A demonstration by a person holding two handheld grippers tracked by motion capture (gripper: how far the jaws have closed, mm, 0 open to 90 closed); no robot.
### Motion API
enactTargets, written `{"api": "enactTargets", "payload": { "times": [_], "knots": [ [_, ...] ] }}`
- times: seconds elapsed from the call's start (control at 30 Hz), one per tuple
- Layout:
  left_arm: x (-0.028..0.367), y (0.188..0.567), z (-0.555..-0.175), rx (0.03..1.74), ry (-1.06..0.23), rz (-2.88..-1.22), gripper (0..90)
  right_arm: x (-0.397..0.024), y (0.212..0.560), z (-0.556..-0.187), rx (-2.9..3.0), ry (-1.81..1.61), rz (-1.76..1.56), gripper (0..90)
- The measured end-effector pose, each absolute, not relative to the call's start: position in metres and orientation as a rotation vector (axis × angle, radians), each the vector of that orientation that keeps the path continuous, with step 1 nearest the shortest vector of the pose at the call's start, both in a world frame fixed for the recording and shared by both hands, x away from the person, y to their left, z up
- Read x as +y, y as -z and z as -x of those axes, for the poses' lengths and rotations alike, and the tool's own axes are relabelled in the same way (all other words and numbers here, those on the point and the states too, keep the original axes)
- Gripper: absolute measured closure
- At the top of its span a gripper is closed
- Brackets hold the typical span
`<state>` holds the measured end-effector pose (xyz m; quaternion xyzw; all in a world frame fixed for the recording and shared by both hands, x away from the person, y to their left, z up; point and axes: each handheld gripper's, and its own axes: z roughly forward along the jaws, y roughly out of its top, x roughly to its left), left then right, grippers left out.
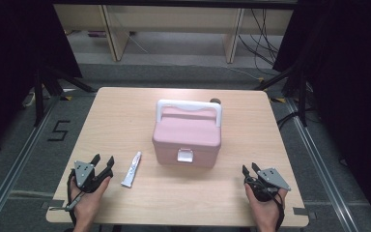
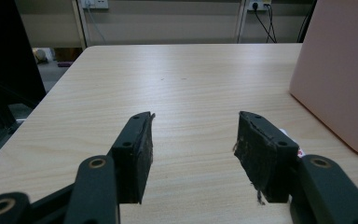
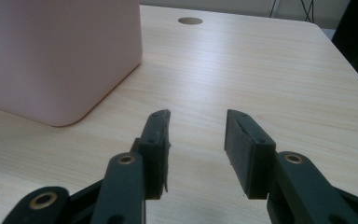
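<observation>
Resting near the tabletop's (image 1: 125, 106) front-left corner, left gripper (image 1: 102, 160) spread wide, nothing between the jaws. White tube (image 1: 132, 169) lies just right of it. Pink box (image 1: 187, 135), lid closed, sits mid-table. Right gripper (image 1: 249, 168), front-right corner, likewise spread and unloaded.

Wooden table (image 1: 125, 111); floor marking "5" (image 1: 58, 130); cables (image 1: 265, 38) behind.

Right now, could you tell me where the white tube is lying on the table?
In the high view, the white tube lies flat left of the pink box, just right of the left gripper.
</observation>
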<state>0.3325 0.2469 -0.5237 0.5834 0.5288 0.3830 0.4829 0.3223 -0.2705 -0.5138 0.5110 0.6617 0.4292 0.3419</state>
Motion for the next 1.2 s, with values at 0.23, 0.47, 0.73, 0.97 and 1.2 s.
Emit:
{"api": "enactTargets", "payload": {
  "times": [0.23, 0.47, 0.73, 0.97, 1.2],
  "knots": [
    [0.249, 0.524, -0.333, 1.286, -0.913, -1.402, 49.4, -0.273, 0.513, -0.323, 1.749, -1.138, -1.346, 74.0],
    [0.254, 0.516, -0.331, 1.294, -0.832, -1.403, 73.6, -0.274, 0.504, -0.327, 1.759, -1.14, -1.374, 90.0],
    [0.231, 0.494, -0.336, 1.227, -0.751, -1.484, 89.8, -0.26, 0.486, -0.34, 1.818, -1.153, -1.334, 90.0],
    [0.195, 0.487, -0.357, 1.137, -0.609, -1.605, 89.8, -0.239, 0.471, -0.355, 1.894, -1.199, -1.261, 90.0],
    [0.164, 0.486, -0.381, 1.069, -0.54, -1.698, 89.8, -0.217, 0.462, -0.366, 1.935, -1.224, -1.265, 90.0]
  ]
}}
